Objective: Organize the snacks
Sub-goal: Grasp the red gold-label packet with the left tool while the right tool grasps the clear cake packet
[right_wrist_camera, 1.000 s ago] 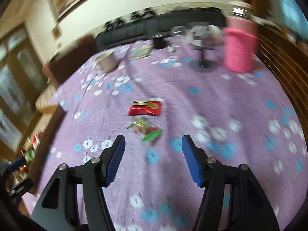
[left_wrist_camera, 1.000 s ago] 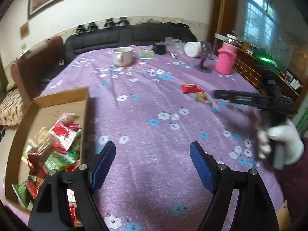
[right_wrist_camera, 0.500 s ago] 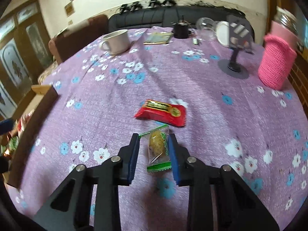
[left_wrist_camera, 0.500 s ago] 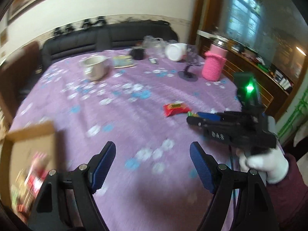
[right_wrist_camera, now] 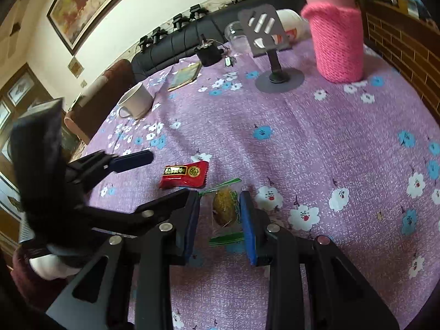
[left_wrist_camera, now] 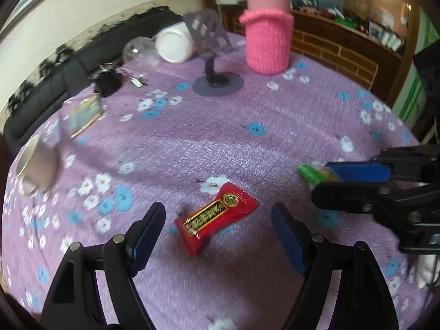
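Note:
A red snack packet (left_wrist_camera: 216, 218) lies on the purple flowered tablecloth (left_wrist_camera: 247, 143), between the tips of my open, empty left gripper (left_wrist_camera: 218, 231). It also shows in the right wrist view (right_wrist_camera: 184, 174). My right gripper (right_wrist_camera: 220, 214) is shut on a clear green-edged snack packet (right_wrist_camera: 225, 209) just above the cloth, a little right of the red one. In the left wrist view the right gripper (left_wrist_camera: 354, 180) enters from the right with the green packet's end (left_wrist_camera: 312, 173) sticking out. In the right wrist view the left gripper (right_wrist_camera: 132, 161) reaches in from the left.
On the far half of the table stand a pink knitted jar (left_wrist_camera: 268, 41), a phone stand (left_wrist_camera: 213, 63), a white jar on its side (left_wrist_camera: 174, 45), a glass (left_wrist_camera: 140, 52), a black pot (left_wrist_camera: 108, 81), a small book (left_wrist_camera: 85, 114) and a white mug (left_wrist_camera: 35, 165).
My left gripper has swung right from the cardboard box and come down over the red packet. My right gripper has closed on the green-edged packet and holds it.

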A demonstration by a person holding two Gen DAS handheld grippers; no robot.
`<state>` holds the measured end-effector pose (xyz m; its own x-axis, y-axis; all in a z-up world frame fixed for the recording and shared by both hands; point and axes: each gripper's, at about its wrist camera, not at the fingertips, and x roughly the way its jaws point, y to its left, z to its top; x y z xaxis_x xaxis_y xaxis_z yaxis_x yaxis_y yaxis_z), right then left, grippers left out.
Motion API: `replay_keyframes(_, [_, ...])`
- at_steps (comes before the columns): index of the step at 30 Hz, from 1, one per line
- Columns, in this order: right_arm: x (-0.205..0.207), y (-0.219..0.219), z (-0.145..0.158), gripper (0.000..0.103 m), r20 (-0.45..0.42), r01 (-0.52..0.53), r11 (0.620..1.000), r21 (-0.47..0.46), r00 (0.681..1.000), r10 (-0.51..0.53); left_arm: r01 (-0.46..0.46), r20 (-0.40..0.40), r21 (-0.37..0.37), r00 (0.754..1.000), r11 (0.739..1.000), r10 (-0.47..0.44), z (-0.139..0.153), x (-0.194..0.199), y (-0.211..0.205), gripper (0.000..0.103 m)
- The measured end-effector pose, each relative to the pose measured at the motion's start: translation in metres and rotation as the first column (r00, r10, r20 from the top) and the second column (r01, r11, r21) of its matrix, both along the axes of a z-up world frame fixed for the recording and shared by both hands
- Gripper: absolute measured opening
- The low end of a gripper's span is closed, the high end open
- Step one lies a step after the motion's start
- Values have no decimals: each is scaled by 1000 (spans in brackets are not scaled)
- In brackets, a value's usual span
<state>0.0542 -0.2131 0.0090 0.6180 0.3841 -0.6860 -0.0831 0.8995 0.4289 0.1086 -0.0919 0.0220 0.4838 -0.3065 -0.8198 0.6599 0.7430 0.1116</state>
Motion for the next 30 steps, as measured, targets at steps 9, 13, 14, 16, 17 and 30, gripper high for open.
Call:
replay_keyframes(9, [2, -3, -4, 31, -16, 12, 1000, 17, 1000, -12, -8, -103, -48, 995, 999, 3, -5, 3, -2, 52])
replay_keyframes(13, [4, -2, -6, 31, -18, 12, 1000, 13, 1000, -12, -47, -103, -71, 994, 996, 39, -3, -7, 8, 51])
replay_keyframes(14, [3, -1, -5, 31, -14, 11, 1000, 16, 1000, -11, -57, -102, -79, 994, 995, 49, -2, -10, 11, 51])
replay_keyframes(16, [3, -1, -4, 31, -6, 6, 1000, 27, 1000, -6, -84, -107, -115, 992, 990, 72, 5, -18, 23, 51])
replay_keyframes(17, [2, -1, -3, 31, 0, 2, 999, 36, 1000, -2, -96, -111, -140, 991, 986, 80, 10, -25, 30, 51])
replay_keyframes(30, [-13, 25, 11, 31, 115, -89, 993, 76, 990, 80, -284, -53, -318, 958, 904, 282, 64, -123, 142, 51])
